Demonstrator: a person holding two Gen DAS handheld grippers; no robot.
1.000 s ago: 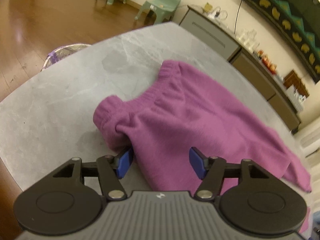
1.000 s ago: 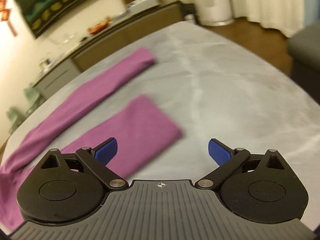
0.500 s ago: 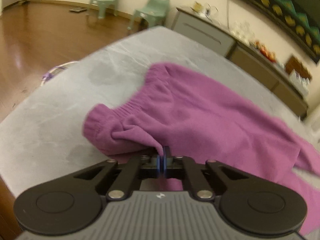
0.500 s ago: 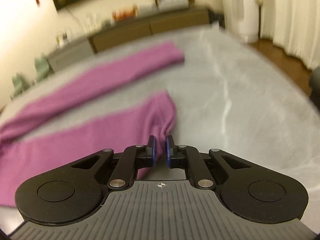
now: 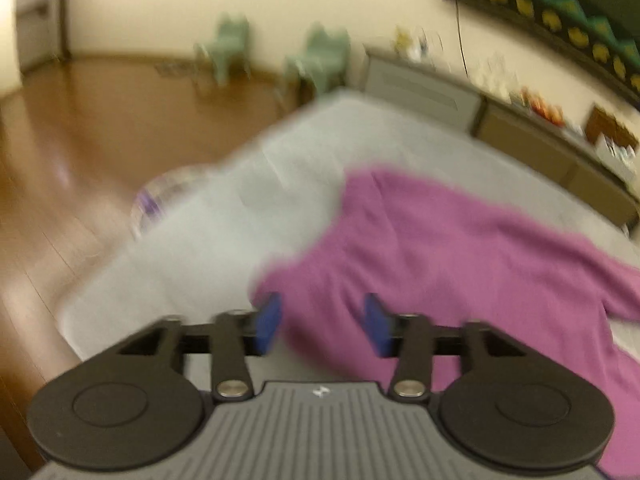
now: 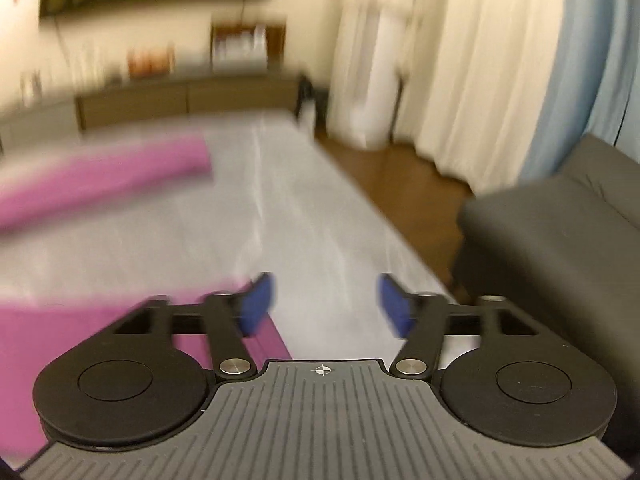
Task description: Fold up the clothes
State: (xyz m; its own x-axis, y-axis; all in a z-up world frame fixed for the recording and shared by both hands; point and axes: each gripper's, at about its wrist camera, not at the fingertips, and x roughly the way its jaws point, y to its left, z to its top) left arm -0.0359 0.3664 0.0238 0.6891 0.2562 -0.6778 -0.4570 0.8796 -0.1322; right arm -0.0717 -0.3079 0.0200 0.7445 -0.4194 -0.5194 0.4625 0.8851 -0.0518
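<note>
Trousers lie lengthwise along table, apparently; both grippers' jaws just opened, empty.

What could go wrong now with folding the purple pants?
Both grippers have just opened, so the purple pants lie loose on the grey table. The left gripper has cloth bunched between its open jaws and might snag it while moving. The right gripper sits beside the near leg, not over it, so a regrab could miss. Blur makes aiming harder.
</note>
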